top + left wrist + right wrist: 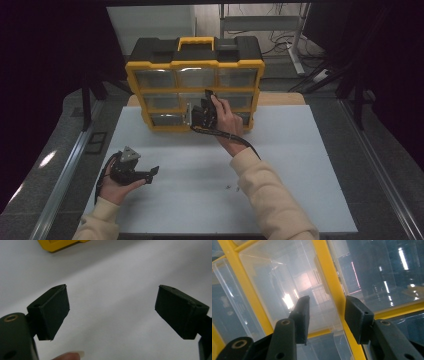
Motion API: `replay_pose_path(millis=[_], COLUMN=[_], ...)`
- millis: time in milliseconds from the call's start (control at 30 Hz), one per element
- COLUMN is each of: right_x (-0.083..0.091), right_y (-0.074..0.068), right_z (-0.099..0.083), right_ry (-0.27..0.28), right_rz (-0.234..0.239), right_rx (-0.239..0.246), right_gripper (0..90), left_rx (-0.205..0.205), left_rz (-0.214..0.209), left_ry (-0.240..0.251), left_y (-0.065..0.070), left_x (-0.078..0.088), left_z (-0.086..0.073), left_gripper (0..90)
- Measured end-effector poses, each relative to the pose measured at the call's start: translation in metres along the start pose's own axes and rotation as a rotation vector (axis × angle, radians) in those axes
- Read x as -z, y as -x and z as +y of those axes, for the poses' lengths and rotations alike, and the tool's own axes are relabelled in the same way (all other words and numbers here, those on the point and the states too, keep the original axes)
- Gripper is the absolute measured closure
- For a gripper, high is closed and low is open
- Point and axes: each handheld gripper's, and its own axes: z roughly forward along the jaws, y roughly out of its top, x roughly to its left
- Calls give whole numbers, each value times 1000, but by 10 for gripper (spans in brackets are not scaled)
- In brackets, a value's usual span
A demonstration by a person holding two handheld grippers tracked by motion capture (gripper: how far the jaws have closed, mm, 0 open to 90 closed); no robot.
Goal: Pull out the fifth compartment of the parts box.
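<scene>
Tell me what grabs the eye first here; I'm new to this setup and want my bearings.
A yellow-and-black plastic organiser case with clear drawers stands upright at the far edge of the white table. The right gripper is pressed up to the case's lower middle drawers, its fingers either side of a yellow divider bar. The left gripper rests open near the table's front left.

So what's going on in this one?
A person is working at a white table with a gripper in each hand. The right gripper is up against the yellow organizer case, its jaws partly open around an edge of a clear drawer, not visibly clamping it. The left gripper rests open over bare tabletop.
</scene>
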Motion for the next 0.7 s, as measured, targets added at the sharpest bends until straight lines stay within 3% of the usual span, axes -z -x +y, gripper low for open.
replay_pose_path(millis=[400, 700], right_x=[-2, -2], right_y=[-1, -4], right_z=[0, 0], right_ry=[2, -3], right_rz=[-25, -34], right_rx=[20, 64], right_gripper=[664, 706], left_rx=[2, 3], left_rz=[0, 0], left_ry=[2, 3], left_y=[-1, -1], left_x=[0, 1], left_z=[0, 0], left_gripper=[128, 128])
